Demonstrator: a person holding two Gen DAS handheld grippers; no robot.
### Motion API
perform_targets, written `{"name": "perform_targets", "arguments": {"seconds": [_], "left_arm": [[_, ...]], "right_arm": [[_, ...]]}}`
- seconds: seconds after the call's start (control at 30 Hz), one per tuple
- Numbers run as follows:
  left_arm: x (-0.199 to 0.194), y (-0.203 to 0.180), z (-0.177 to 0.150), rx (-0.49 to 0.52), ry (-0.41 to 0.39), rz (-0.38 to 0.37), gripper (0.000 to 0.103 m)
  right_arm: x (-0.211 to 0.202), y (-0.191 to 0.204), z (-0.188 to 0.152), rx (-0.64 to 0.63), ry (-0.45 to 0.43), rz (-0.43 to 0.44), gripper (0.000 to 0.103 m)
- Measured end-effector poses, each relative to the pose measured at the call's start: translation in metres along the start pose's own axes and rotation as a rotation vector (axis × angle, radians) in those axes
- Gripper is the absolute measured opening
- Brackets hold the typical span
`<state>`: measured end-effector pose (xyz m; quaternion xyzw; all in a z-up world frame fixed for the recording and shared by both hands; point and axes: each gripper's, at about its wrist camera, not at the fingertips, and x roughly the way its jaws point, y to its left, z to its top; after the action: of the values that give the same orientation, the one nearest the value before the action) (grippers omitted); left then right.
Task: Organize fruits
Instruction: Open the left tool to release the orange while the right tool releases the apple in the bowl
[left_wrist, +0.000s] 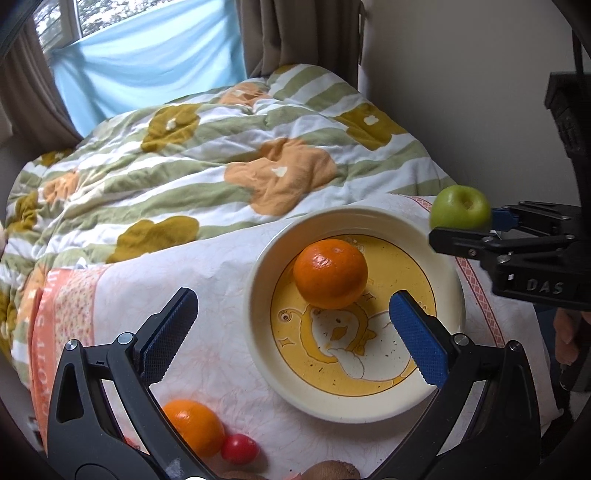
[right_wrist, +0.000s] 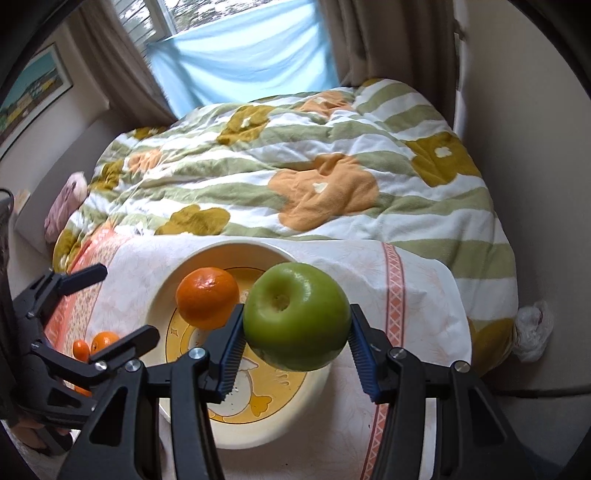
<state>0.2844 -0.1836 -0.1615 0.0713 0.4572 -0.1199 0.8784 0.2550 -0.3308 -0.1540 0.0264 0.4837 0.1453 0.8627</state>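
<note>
Seen only from the left wrist: a second orange (left_wrist: 195, 428) and a small red fruit (left_wrist: 239, 448) touching it, low on the white cloth (left_wrist: 207, 258), just beside the near-left finger of the left gripper (left_wrist: 293, 334); brown fuzzy fruit at the bottom edge, too cut off to name. Seen only from the right wrist: a framed picture (right_wrist: 31, 92) on the left wall, a pink bundle (right_wrist: 66, 201) beside the bed, a crumpled white bag (right_wrist: 533, 328) at the bed's right corner.

Spread wide and holding nothing, the left gripper, its blue pads hanging over the near-left rim of the plate (left_wrist: 456, 295). Inside the plate, toward the far side and just ahead of the right-hand pad, rested one orange (left_wrist: 330, 273); whether touching that pad, could not tell.

Clamped on a green apple (right_wrist: 297, 315), the right gripper (right_wrist: 297, 343), pads pressed to the fruit's two sides, stem dimple facing the camera. Held in the air above the plate's right edge, clear of the orange. From the left wrist, shown at far right, just beyond the rim. Behind everything, a flowered quilt (right_wrist: 295, 177) and a blue curtain (right_wrist: 255, 59).
</note>
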Motion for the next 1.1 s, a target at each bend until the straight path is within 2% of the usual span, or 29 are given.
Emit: {"name": "perform_targets", "arguments": {"seconds": [0.17,0.5,0.57,0.6,0.63,0.9,1.1], "left_arm": [[-0.002,0.007,-0.004,-0.028,0.014,0.022,0.103],[0.001,0.019,-0.012,-0.065,0.041,0.038,0.103],[0.001,0.021,-0.014,-0.071,0.041,0.038,0.103],[0.000,0.022,-0.015,-0.075,0.042,0.038,0.103],[0.000,0.023,-0.016,-0.077,0.042,0.038,0.103],[-0.017,0.023,-0.016,-0.077,0.017,0.043,0.103],[-0.045,0.026,-0.015,-0.072,-0.029,0.034,0.103]], "right_arm": [[0.026,0.008,-0.002,-0.091,0.031,0.048,0.049],[0.049,0.018,-0.006,-0.198,0.051,0.011,0.050],[0.045,0.018,-0.007,-0.200,0.014,0.009,0.063],[0.043,0.017,-0.006,-0.196,-0.001,0.009,0.088],[0.041,0.016,-0.005,-0.196,-0.010,0.002,0.103],[0.024,0.018,-0.004,-0.197,-0.028,-0.027,0.103],[-0.005,0.023,0.003,-0.193,-0.070,-0.052,0.103]]}}
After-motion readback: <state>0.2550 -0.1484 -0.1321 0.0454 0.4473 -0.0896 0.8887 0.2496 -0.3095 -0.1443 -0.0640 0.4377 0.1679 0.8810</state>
